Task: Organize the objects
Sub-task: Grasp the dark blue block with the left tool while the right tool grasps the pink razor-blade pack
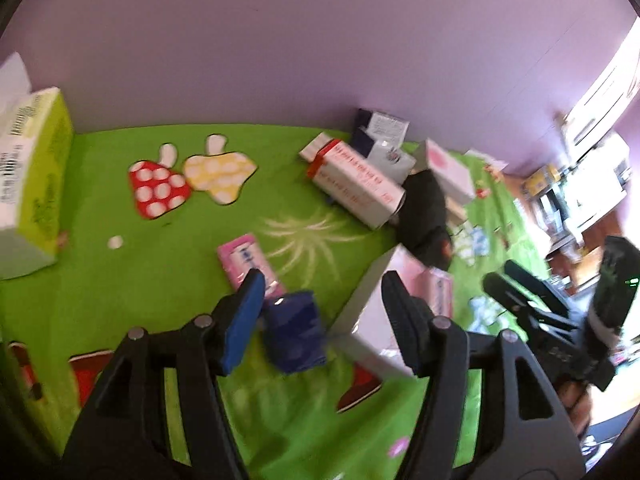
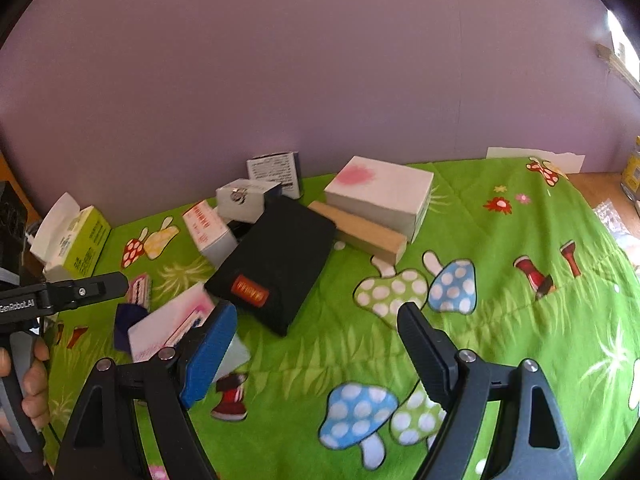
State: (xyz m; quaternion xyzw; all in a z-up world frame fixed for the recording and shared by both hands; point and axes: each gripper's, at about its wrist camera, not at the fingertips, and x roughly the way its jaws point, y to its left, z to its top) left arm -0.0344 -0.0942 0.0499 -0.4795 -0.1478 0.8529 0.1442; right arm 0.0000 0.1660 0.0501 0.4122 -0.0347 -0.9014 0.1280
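Note:
My left gripper (image 1: pixel 322 324) hangs open over the green mushroom-print cloth (image 1: pixel 168 272). A dark blue packet (image 1: pixel 294 336) lies on the cloth between its fingers, close to the blue-padded left one and clear of the right one. A pink packet (image 1: pixel 248 264) lies just beyond it. A white and pink box (image 1: pixel 372 312) stands against the right finger's far side. My right gripper (image 2: pixel 316 354) is open over bare cloth with nothing between its fingers. That same white and pink box (image 2: pixel 168 328) sits behind its blue pad.
A black pouch (image 2: pixel 276 268), a wooden block (image 2: pixel 360 232), a white box with a pink blot (image 2: pixel 380 196), a red-lettered box (image 2: pixel 210 232) and small grey boxes (image 2: pixel 248 198) crowd the back by the purple wall. A green tissue box (image 1: pixel 36 184) stands far left. A hand (image 2: pixel 32 380) holds the left gripper.

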